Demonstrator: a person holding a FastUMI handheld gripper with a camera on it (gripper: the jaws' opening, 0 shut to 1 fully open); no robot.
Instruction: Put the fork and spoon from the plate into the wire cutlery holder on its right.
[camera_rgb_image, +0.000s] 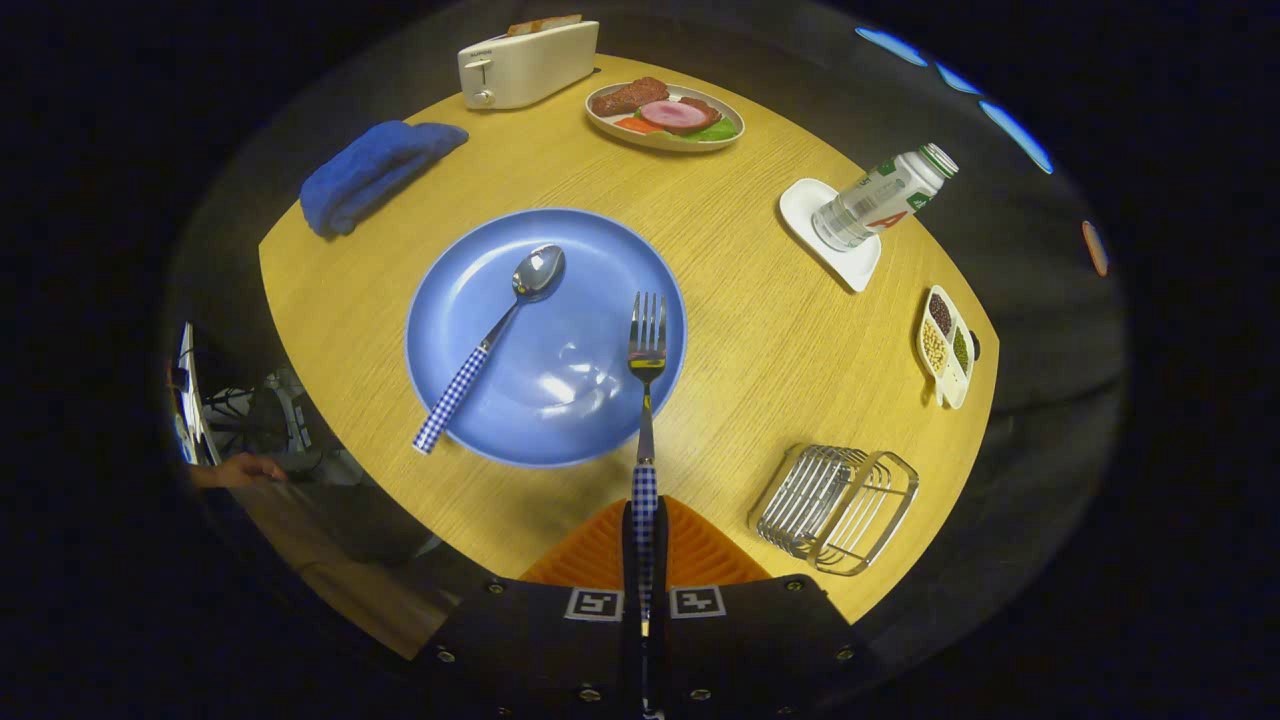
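My gripper (645, 545) is shut on the checked blue-and-white handle of the fork (646, 380), which sticks out straight ahead, lifted, with its tines over the right part of the blue plate (470, 300). The spoon (495, 340), with the same checked handle, lies slantwise on the plate's left half, its handle end hanging over the near rim. The wire cutlery holder (838, 505) stands on the wooden table to the right of the fingers (700, 555), near the table's front edge.
Beyond the plate are a folded blue cloth (375, 172), a white toaster (527, 62) and an oval dish of food (665, 115). A bottle (880, 195) stands on a white coaster at the right, with a small divided dish of beans (948, 345) nearer. A person's hand (235, 470) shows at the left, below the table.
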